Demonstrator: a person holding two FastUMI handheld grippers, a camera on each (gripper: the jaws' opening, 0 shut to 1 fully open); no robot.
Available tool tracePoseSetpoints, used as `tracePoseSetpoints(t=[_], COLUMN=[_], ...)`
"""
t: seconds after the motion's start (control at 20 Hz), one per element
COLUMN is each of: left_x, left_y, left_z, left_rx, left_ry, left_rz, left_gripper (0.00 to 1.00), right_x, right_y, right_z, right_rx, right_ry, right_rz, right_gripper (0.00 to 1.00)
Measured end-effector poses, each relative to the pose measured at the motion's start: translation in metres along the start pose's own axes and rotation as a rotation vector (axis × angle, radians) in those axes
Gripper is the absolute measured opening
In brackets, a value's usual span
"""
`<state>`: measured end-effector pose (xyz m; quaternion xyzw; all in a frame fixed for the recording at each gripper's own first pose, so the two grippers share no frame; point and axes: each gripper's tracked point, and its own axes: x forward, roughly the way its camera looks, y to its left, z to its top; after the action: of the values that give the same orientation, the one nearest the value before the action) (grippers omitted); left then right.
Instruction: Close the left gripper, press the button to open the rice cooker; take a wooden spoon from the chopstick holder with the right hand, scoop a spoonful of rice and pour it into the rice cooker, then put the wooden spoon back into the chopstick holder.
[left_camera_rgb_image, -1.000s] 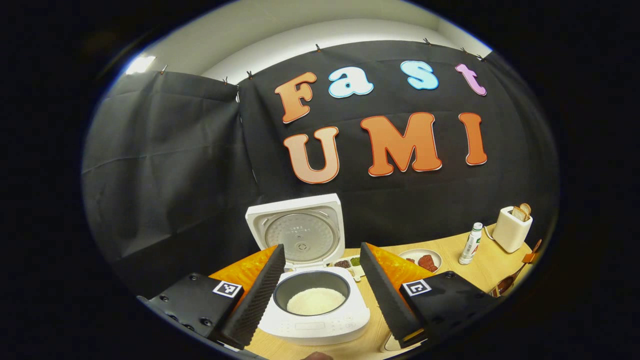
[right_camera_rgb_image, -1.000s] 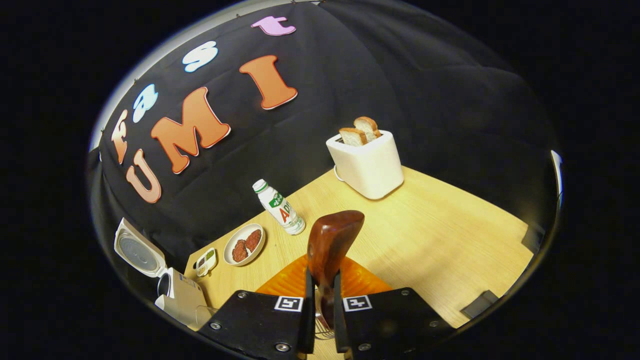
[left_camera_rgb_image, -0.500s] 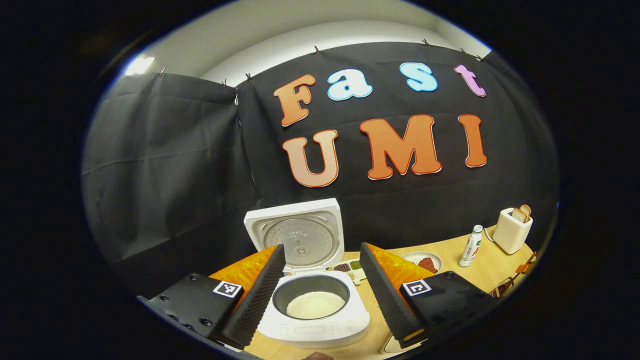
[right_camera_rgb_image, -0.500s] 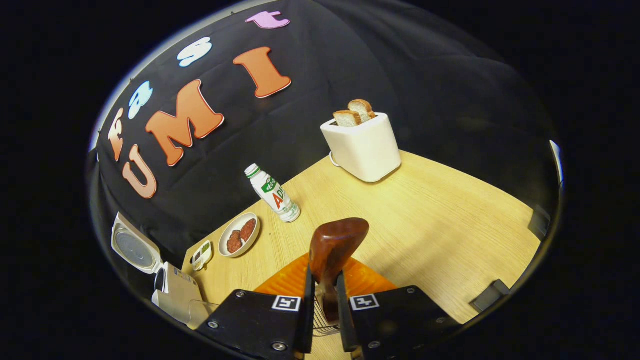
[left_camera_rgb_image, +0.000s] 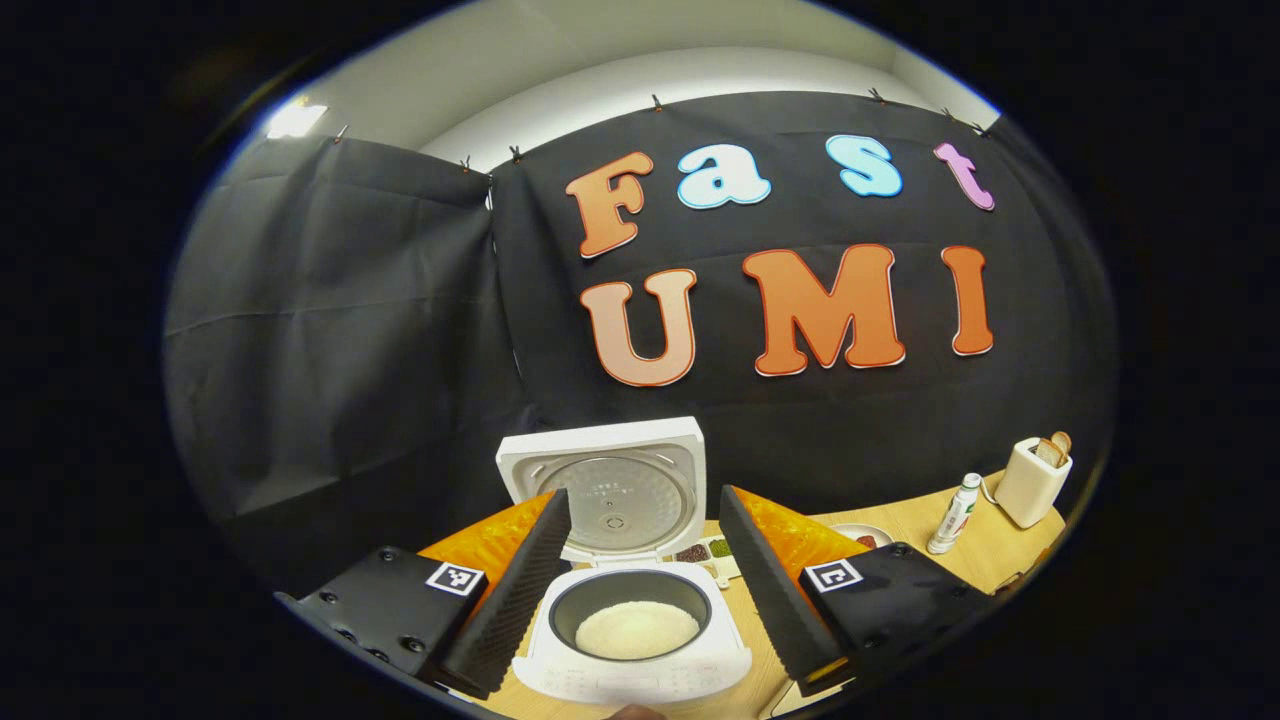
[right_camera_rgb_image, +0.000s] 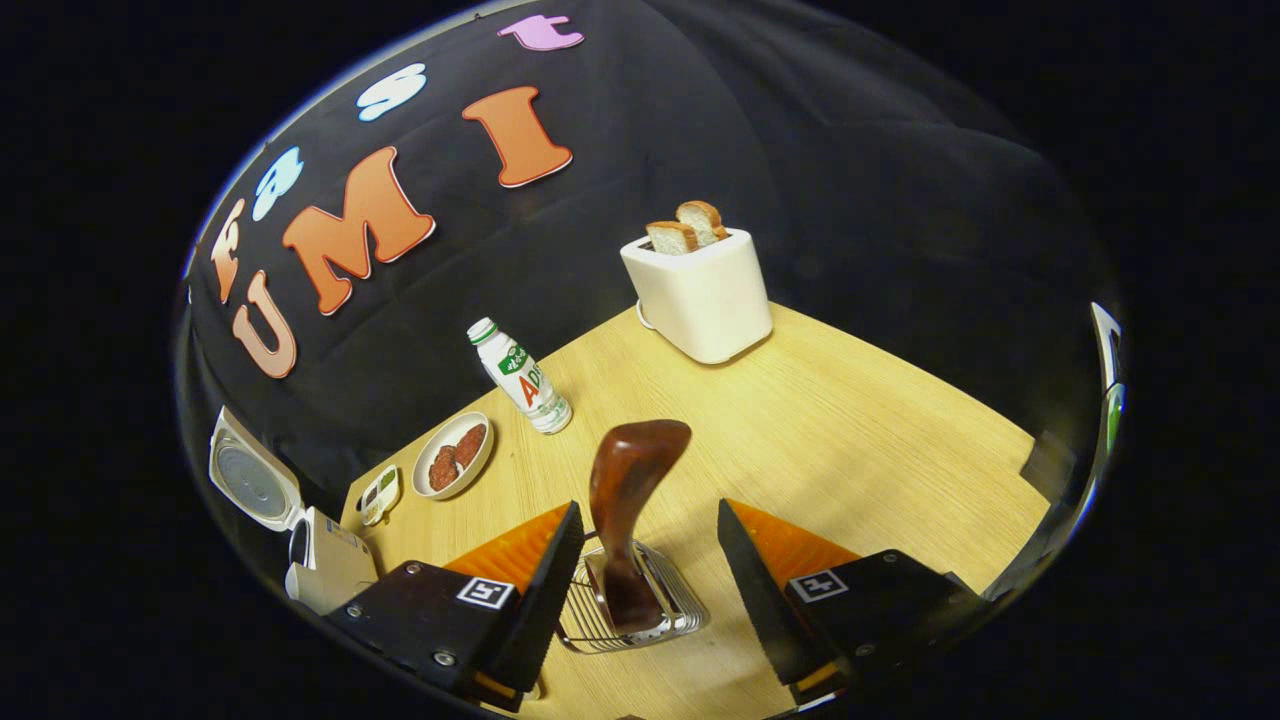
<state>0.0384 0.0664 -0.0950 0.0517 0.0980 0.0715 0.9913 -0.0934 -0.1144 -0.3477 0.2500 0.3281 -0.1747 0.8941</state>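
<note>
Wooden spoon (right_camera_rgb_image: 628, 500) stands in chopstick holder (right_camera_rgb_image: 640, 610), right hand-held gripper (right_camera_rgb_image: 645, 590) spread wide, empty.

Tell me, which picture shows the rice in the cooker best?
The left gripper view: it looks straight into the open rice cooker, where the rice lies white in the pot. The right gripper view catches the cooker sideways at its edge, rice hidden.

Table (right_camera_rgb_image: 860, 420): pale wood grain, matt.
Wooden spoon (right_camera_rgb_image: 625, 480): dark wood, polished, glossy.
Chopstick holder (right_camera_rgb_image: 640, 615): bright metal wire, shiny.
Rice cooker (left_camera_rgb_image: 640, 660): smooth white plastic; inner lid metal, dull sheen.
Toaster (right_camera_rgb_image: 700, 295): smooth cream casing, matt.
Wall cloth (left_camera_rgb_image: 330, 330): black fabric, creased.
</note>
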Motion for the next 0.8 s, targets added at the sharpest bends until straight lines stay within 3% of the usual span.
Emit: tracePoseSetpoints(t=[0.25,0.55,0.8], left_x=[0.043,0.107,0.164], left_y=[0.020,0.049,0.063], left_z=[0.018,0.045,0.041], left_rx=[-0.108,-0.165,-0.211], left_ry=[0.049,0.111,0.203], left_rz=[-0.016,-0.005,0.017], left_gripper=[0.98,1.00,0.97], right_x=[-0.036,-0.089,-0.119], right_y=[-0.015,-0.004,-0.005], right_z=[0.035,0.097,0.127], right_rx=[-0.092,-0.227,-0.243], right_ry=[-0.082,-0.241,-0.327], right_rz=[-0.050,-0.069,-0.118], right_gripper=[0.94,0.95,0.95])
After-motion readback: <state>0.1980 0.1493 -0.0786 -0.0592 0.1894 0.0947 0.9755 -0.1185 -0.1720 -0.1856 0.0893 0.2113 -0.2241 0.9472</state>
